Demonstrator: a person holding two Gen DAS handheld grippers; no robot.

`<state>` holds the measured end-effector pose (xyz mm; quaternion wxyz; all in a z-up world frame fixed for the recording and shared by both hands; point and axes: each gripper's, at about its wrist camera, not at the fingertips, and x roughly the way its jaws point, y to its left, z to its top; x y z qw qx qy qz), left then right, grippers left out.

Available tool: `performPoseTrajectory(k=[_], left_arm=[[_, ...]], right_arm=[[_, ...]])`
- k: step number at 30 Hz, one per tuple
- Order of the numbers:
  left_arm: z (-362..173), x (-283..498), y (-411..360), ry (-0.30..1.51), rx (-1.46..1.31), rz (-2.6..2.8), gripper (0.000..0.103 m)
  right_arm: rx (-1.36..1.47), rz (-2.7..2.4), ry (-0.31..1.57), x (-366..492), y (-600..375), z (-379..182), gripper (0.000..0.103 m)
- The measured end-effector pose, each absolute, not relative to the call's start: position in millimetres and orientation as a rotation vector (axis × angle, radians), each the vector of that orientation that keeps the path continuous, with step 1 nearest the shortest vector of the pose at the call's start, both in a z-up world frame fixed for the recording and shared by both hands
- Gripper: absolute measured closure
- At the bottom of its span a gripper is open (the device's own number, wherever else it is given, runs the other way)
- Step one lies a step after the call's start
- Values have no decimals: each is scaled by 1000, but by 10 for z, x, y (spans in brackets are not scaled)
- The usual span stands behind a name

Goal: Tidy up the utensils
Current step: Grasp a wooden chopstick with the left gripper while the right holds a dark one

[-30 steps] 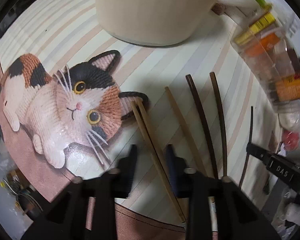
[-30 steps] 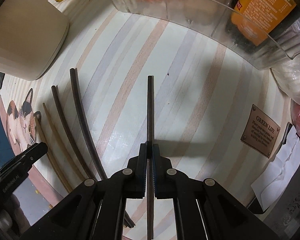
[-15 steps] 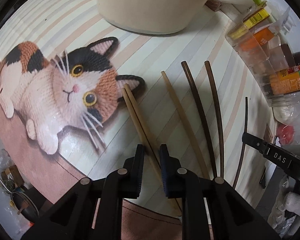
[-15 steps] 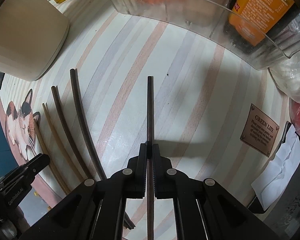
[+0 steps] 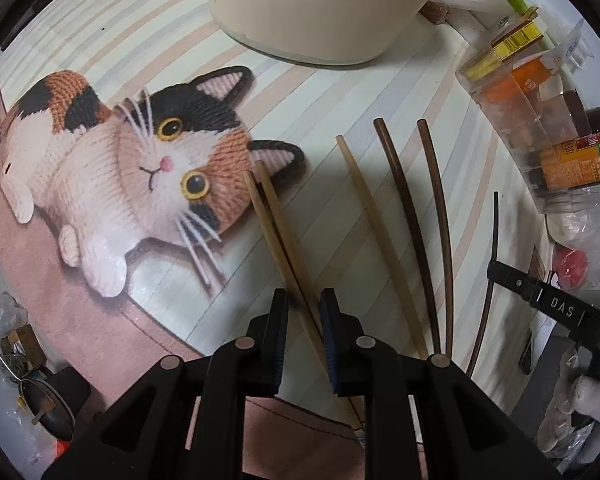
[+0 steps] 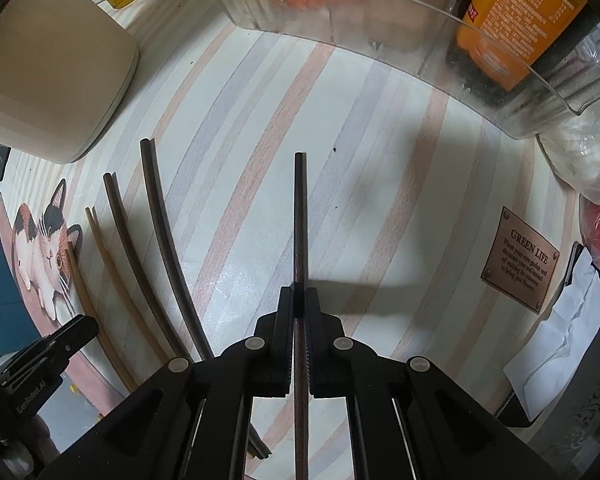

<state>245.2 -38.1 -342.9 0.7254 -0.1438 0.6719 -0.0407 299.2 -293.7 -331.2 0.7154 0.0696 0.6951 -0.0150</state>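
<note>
Your right claw [image 6: 299, 304] pinches one dark chopstick [image 6: 300, 216] pointing to 12 o'clock. Your left claw [image 5: 303, 308] sits a little open around two light chopsticks [image 5: 278, 224], not squeezing.

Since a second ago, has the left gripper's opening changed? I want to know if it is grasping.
Yes. The left gripper has narrowed its fingers around the pair of light wooden chopsticks lying by the cat picture; a gap remains.

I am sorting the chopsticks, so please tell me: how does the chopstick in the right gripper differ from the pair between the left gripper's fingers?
The dark chopstick is single and clamped tight by the right gripper. The pale chopsticks are two, lying together inside the left gripper, whose jaws are not yet closed. All are long and thin.
</note>
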Motion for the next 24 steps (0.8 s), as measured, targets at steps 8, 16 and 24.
performPoseTrajectory(k=[8, 16, 24], left_arm=[[-3410, 2376, -291, 1482, -322, -84, 89], [-3370, 2321, -149, 1480, -366, -65, 89], [-3363, 2340, -310, 1476, -255, -54, 87]], right_arm=[[159, -32, 1536, 2994, -2953, -3321, 98], [158, -29, 1534, 2984, -2984, -3307, 98], [144, -33, 1534, 2952, -2927, -3300, 98]])
